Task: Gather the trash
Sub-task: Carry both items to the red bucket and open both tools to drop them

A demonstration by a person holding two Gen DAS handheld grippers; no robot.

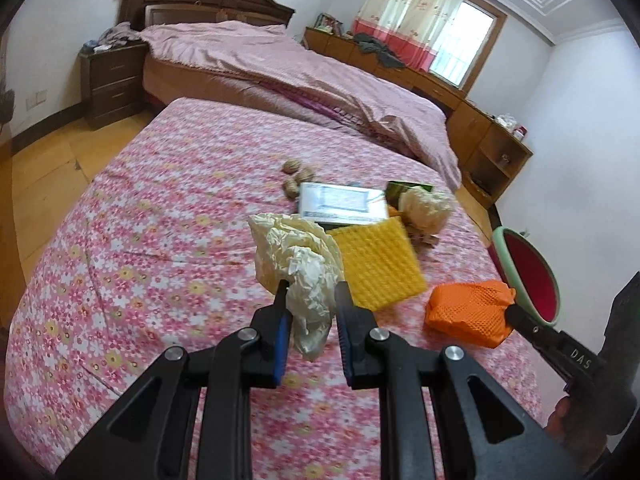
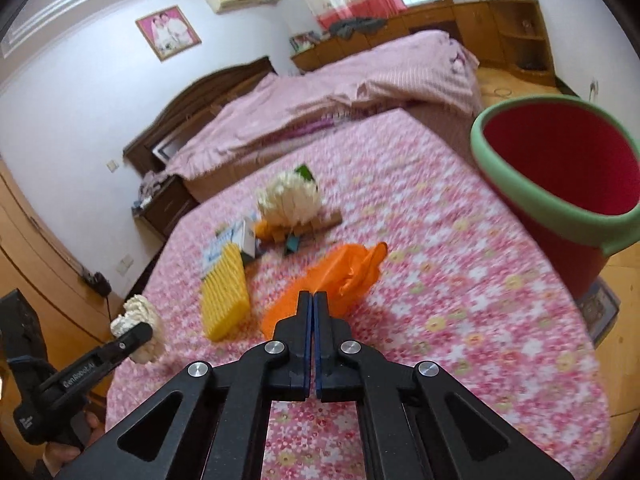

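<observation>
My left gripper [image 1: 310, 290] is shut on a crumpled white paper wad [image 1: 300, 264] and holds it above the floral bed cover; the wad also shows in the right wrist view [image 2: 138, 330]. My right gripper [image 2: 314, 298] is shut on the edge of an orange net bag [image 2: 340, 276], which also shows in the left wrist view [image 1: 468, 310]. A red bin with a green rim [image 2: 560, 184] stands beside the bed at the right; its rim shows in the left wrist view [image 1: 528, 276].
On the bed lie a yellow foam sheet [image 1: 378, 264], a white box [image 1: 342, 202], another white wad [image 1: 426, 206], walnuts [image 1: 296, 178] and small scraps [image 2: 304, 232]. A second bed with a pink quilt [image 1: 320, 84] lies behind. Wooden cabinets [image 1: 488, 136] line the far wall.
</observation>
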